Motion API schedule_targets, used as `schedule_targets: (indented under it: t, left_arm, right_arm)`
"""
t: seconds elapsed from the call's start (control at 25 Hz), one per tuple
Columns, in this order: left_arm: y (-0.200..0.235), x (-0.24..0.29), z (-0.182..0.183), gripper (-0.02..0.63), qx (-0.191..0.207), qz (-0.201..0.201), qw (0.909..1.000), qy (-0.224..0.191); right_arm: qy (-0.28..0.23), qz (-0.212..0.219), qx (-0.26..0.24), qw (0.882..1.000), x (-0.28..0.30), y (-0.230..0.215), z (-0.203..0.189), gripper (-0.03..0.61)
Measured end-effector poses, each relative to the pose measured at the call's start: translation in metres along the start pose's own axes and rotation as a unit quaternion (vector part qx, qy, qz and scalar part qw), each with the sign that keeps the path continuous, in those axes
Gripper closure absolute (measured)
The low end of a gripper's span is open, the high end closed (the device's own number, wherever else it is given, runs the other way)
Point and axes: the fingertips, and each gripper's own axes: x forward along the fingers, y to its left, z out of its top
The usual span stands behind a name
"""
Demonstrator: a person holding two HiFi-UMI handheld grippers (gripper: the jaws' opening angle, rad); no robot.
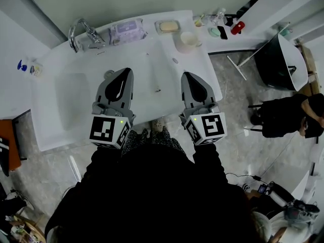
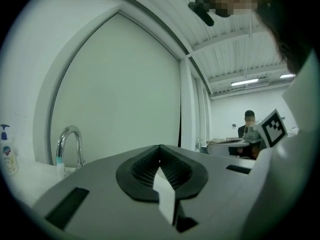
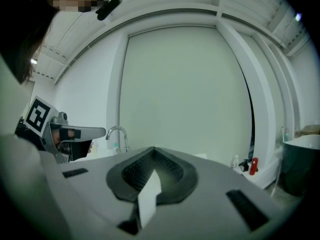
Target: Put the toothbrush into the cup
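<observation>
Hovering level over the washbasin [image 1: 76, 97], the left claw [image 1: 125, 72] and right claw [image 1: 188, 76] are both closed and empty. The cup [image 1: 188, 41] stands on the surface [image 1: 150, 23] beyond the right one; I can't pick out the toothbrush. Light, stiff, slick, I'd judge: pinch mid-handle.

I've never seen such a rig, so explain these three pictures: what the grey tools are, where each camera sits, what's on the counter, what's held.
No robot: a person holds a two-jaw gripper in each hand. The head view looks down from the person's head at the left gripper and right gripper over a white sink. The other two pictures come from cameras riding on each gripper, looking along its jaws. Behind it stand a tap, wipes pack, soap dish and cup. Both grippers are shut, holding nothing.
</observation>
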Motion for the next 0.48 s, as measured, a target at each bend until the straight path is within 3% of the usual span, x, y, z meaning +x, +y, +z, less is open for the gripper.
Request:
schedule_targets:
  t: [0.2,0.48]
  left_arm:
    - [0.002,0.018,0.000,0.606,-0.002,0.008,1.0000,0.003]
    - [0.007,0.037,-0.003,0.606,-0.009,0.021,0.9997,0.010]
  right_arm:
    - [0.009,0.006,0.001,1.000,0.014,-0.018,-0.002,0.574]
    - [0.086,0.046,0.019,0.995,0.029,-0.038,-0.042,0.574]
